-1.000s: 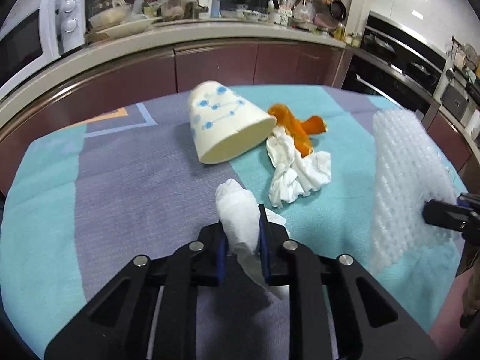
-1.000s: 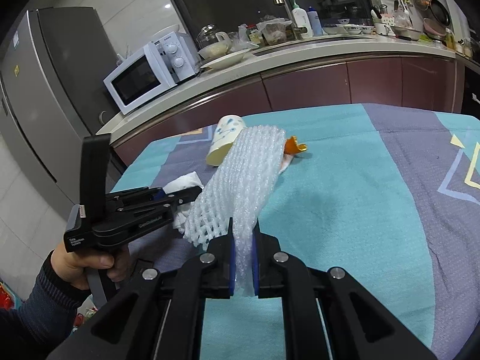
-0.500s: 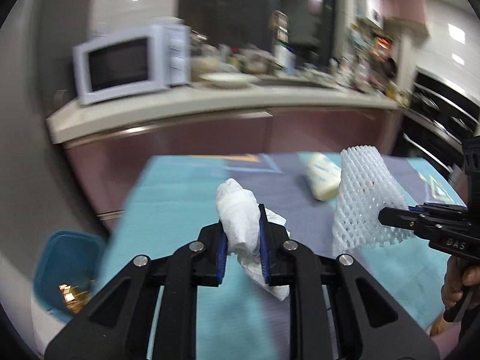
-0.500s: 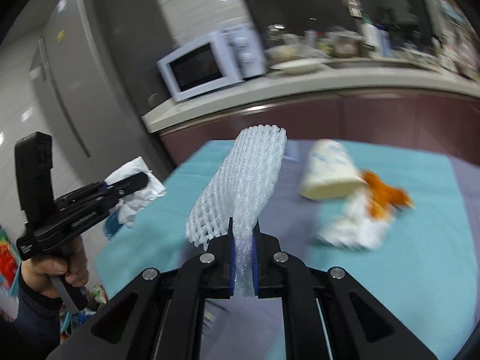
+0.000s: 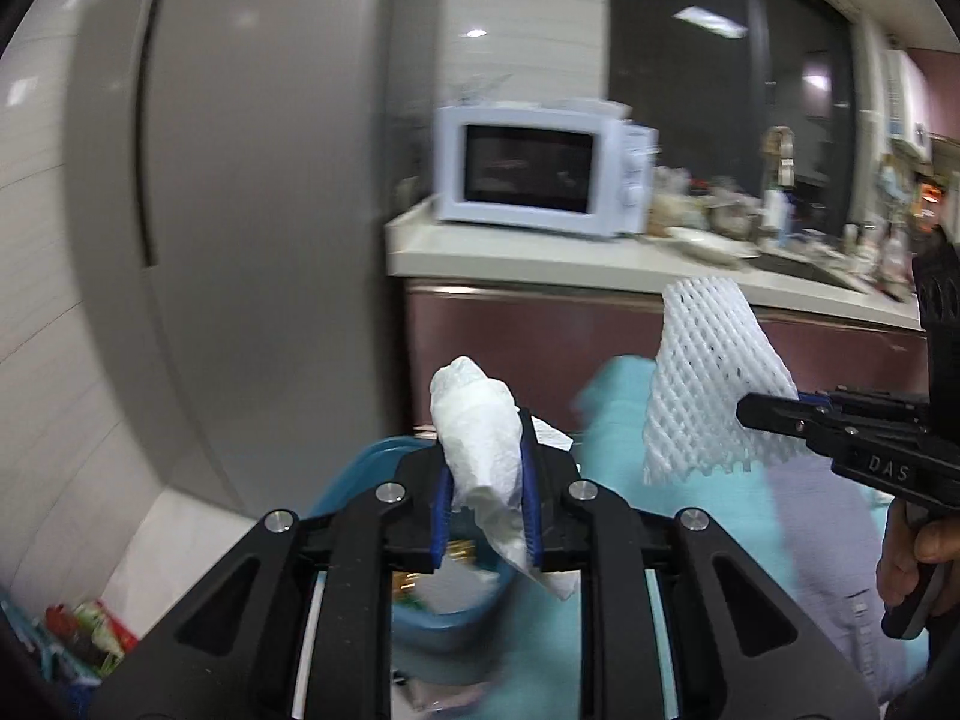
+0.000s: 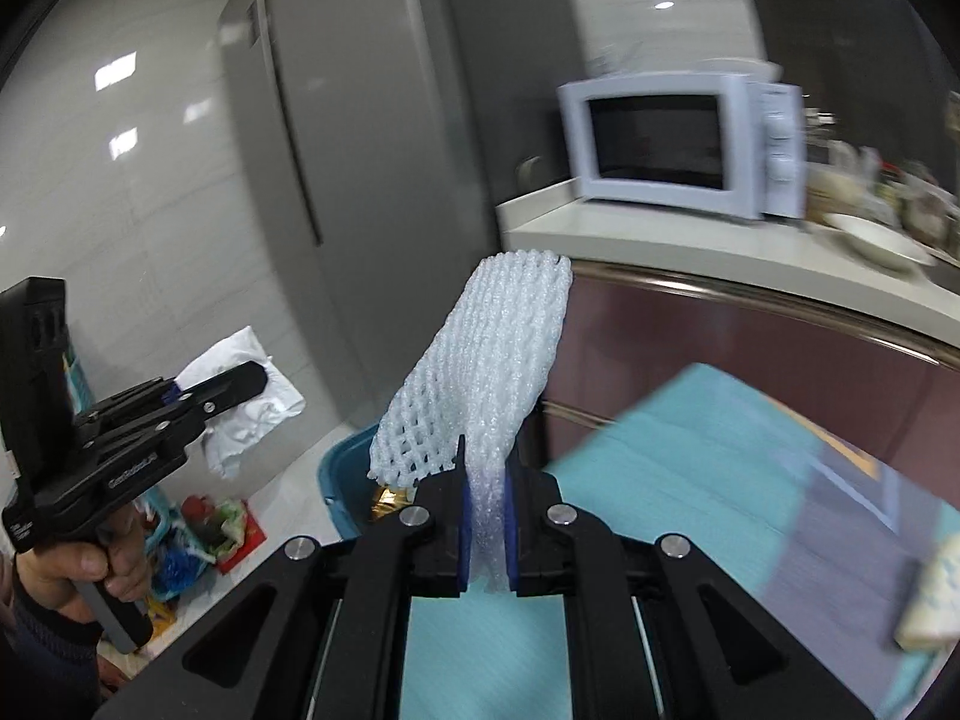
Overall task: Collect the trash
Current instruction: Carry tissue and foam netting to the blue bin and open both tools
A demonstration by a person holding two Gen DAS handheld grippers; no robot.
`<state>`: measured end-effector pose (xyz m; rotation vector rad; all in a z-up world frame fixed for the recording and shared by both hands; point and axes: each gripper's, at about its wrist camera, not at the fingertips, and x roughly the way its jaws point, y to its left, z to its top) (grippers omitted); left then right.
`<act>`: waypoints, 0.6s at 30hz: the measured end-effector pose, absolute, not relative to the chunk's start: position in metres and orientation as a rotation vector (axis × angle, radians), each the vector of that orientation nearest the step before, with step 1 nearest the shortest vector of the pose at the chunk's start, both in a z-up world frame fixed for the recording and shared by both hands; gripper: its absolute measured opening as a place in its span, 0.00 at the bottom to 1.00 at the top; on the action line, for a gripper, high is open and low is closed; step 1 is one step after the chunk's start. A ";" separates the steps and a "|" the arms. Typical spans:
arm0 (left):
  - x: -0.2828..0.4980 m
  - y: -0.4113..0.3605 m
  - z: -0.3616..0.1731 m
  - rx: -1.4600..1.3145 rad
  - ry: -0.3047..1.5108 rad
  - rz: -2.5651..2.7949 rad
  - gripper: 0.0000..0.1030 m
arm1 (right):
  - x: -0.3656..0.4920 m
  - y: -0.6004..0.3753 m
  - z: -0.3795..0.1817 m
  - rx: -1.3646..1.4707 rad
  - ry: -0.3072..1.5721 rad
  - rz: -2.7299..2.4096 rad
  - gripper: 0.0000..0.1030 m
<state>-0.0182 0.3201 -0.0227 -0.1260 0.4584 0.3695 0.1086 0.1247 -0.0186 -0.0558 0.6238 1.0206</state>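
Note:
My left gripper [image 5: 485, 480] is shut on a crumpled white tissue [image 5: 480, 438] that sticks up between its blue pads. My right gripper [image 6: 483, 480] is shut on a white foam fruit net [image 6: 486, 378]. Both hang near the table's left edge, above a blue bin [image 5: 444, 618] on the floor with trash inside. The right wrist view also catches the bin [image 6: 345, 480], the left gripper [image 6: 240, 381] and its tissue [image 6: 240, 402]. In the left wrist view the right gripper [image 5: 750, 411] holds the foam net [image 5: 708, 384]. A paper cup [image 6: 933, 600] lies blurred on the table.
A grey fridge [image 5: 240, 210] stands behind the bin, and a white microwave [image 5: 540, 174] sits on the counter [image 5: 600, 264]. Bags and packets [image 6: 198, 528] lie on the floor beside the bin. The table has a teal and purple cloth [image 6: 750, 510].
Both grippers swung left from over the table to its left edge, carrying the tissue and the foam net. The bin and fridge came into view; the cup and other trash fell behind to the right.

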 end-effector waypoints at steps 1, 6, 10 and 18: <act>-0.023 0.334 -0.026 -0.136 0.463 0.385 0.19 | 0.110 0.145 -0.021 -0.075 0.637 1.037 0.07; -0.017 0.385 -0.058 -0.193 0.533 0.413 0.19 | 0.119 0.218 -0.042 -0.169 0.711 1.070 0.07; 0.011 0.409 -0.087 -0.227 0.590 0.397 0.19 | 0.130 0.272 -0.071 -0.267 0.801 1.067 0.07; 0.057 0.441 -0.133 -0.307 0.675 0.411 0.23 | 0.153 0.323 -0.116 -0.375 0.928 0.995 0.08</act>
